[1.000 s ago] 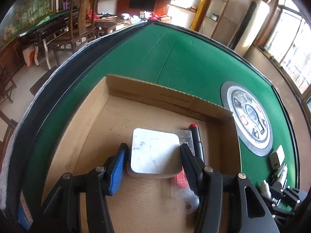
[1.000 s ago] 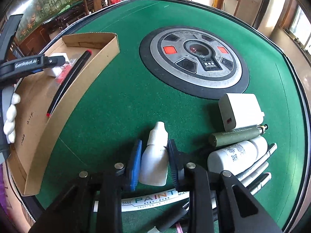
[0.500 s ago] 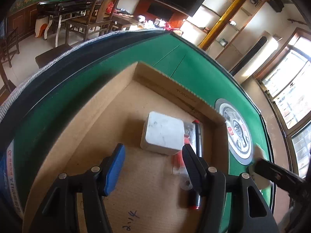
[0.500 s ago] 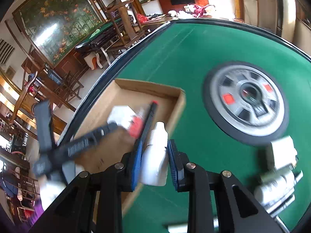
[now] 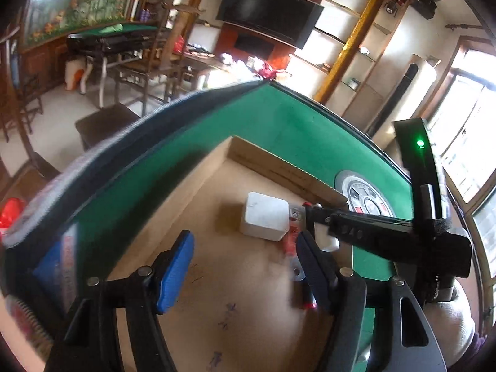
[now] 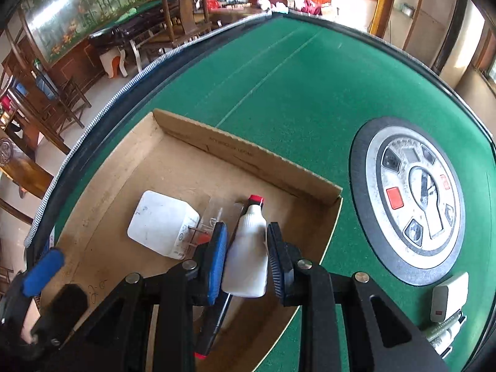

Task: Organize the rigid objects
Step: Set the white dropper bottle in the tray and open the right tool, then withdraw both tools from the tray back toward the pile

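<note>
Your right gripper (image 6: pixel 246 255) holds a small white dropper bottle (image 6: pixel 247 257) over the cardboard tray (image 6: pixel 248 158), its nozzle pointing away from you. The blue pad presses the bottle's left side; on the right a sliver of gap shows beside the black finger, so you cannot be sure that side touches.

Beneath and left of the bottle, a white square adapter (image 6: pixel 161 223) lies on the tray floor, with a clear plastic packet (image 6: pixel 217 214) with red inside just beside it. A black pen with red ends (image 6: pixel 214 325) runs under your right gripper along the tray's right part.

Your left gripper (image 5: pixel 245 266) is spread wide with nothing between its fingers, hovering over the near half of the tray (image 5: pixel 198 279). From that side you see the adapter (image 5: pixel 265 217) ahead and the right gripper (image 5: pixel 316 217) reaching in from the right.

Out on the green felt table (image 6: pixel 279 77), right of the tray, sits the round grey control panel (image 6: pixel 412 198). Near the right edge, 1 white charger (image 6: pixel 448 296) lies beside a cluster of tubes (image 6: pixel 445 334).
</note>
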